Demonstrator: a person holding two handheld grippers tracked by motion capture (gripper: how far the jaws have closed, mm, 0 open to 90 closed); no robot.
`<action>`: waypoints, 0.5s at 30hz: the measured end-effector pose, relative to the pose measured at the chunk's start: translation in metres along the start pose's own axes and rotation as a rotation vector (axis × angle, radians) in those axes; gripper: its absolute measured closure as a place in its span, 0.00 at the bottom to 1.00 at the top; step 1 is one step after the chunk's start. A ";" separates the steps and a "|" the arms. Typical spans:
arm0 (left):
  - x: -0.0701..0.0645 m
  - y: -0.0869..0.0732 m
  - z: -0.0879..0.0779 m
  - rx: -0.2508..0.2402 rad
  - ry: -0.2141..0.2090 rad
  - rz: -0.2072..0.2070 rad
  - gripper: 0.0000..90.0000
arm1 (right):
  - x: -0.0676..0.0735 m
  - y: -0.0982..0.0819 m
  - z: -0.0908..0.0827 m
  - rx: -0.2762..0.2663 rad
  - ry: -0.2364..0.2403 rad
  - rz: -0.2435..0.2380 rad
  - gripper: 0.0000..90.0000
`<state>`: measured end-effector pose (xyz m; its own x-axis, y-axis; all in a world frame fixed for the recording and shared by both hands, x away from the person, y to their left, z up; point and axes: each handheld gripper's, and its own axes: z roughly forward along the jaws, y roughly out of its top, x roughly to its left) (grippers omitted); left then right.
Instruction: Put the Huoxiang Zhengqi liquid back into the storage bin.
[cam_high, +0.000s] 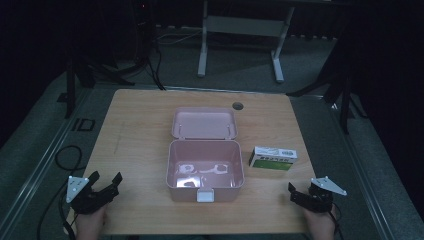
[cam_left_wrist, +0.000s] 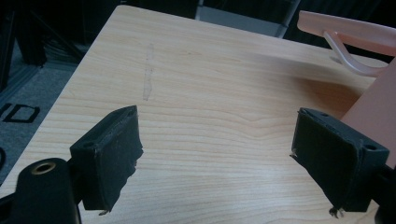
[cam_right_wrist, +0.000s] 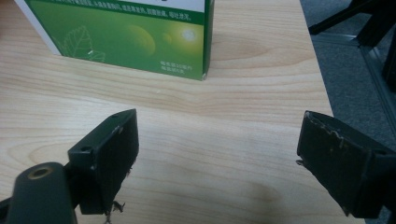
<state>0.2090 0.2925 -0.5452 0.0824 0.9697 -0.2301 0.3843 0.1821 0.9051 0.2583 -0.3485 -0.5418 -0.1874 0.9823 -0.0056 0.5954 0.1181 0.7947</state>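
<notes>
Green-and-white carton (cam_high: 273, 158) lies just ahead of the right tongs (cam_high: 300, 194), long axis crosswise; open pink box (cam_high: 205, 170) sits between both tongs. Left tongs (cam_high: 104, 184) also gape, empty.

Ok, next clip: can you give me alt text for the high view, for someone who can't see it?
An open pink plastic box, lid folded back, sits mid-table on a wooden table, with a green-and-white carton just to its right. At the near edge a person's hands hold the left gripper and right gripper, both open, holding nothing.
</notes>
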 end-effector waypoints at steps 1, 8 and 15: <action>0.000 0.000 0.000 -0.001 0.000 0.000 0.18 | 0.000 0.001 0.000 0.009 0.005 0.003 0.14; 0.001 0.000 -0.001 -0.003 -0.010 -0.014 0.18 | -0.006 0.011 0.004 0.103 0.052 -0.016 0.13; -0.001 0.000 -0.001 0.000 -0.017 -0.008 0.18 | -0.017 0.042 0.008 0.347 0.159 -0.334 0.14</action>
<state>0.2083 0.2920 -0.5445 0.0954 0.9652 -0.2434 0.3850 0.1897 0.9032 0.2929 -0.3593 -0.5133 -0.5125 0.8515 -0.1114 0.7021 0.4901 0.5165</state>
